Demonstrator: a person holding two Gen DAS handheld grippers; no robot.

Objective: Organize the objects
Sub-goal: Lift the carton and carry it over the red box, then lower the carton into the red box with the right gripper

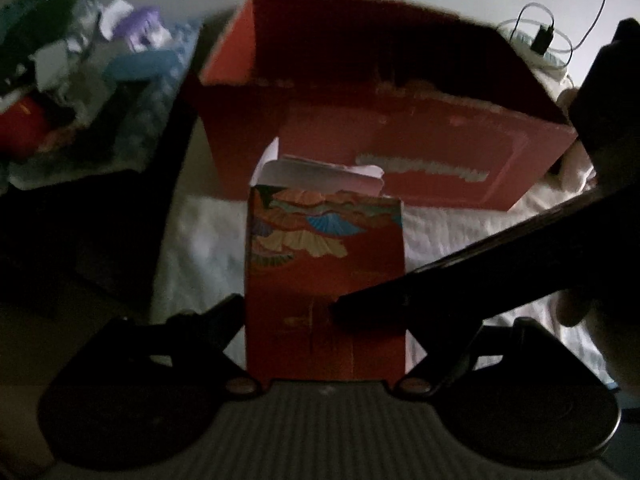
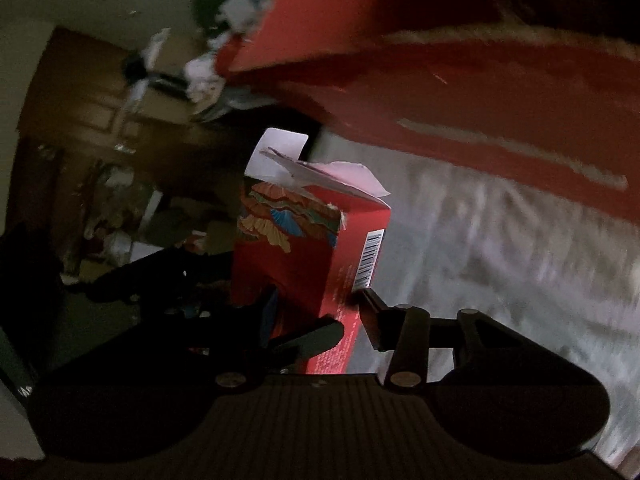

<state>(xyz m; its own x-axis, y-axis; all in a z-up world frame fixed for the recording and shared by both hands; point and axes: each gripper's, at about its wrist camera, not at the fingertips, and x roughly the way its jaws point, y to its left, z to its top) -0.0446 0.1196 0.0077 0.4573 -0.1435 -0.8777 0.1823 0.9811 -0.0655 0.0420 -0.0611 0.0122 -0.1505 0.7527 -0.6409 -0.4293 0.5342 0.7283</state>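
Dim bedroom setting; white quilted bedcover (image 1: 440, 236) serves as the work surface, both views blurred and underlit.

Item 1: small red cardboard carton (image 1: 326, 280), upright, tall and narrow. Front face printed with overlapping fan shapes in blue, orange, cream and teal across its upper part; lower part plain red with faint gold marks, illegible. White top flaps (image 2: 316, 172) stand open and slightly torn. Narrow side panel carries a white barcode (image 2: 370, 258) and fine print too small to read. Position: held above the bedcover, in front of item 2 and apart from it.

Item 2: large red cardboard box (image 1: 380, 120), open-topped, dark inside, pale decorative bands on its front wall. Rests on the bedcover behind the carton.

Item 3: left gripper (image 1: 326, 320), black, fingers closed against the carton's two side edges low down.

Item 4: right gripper (image 2: 316, 308), black, reaching in from the right of the left view; one finger presses the carton's front face, the other its barcode side, pinching the near corner.

Item 5: heap of mixed clutter (image 1: 80, 72), far left, contents indistinct.

Item 6: black charger with cable (image 1: 542, 38), far right, on the bedcover.
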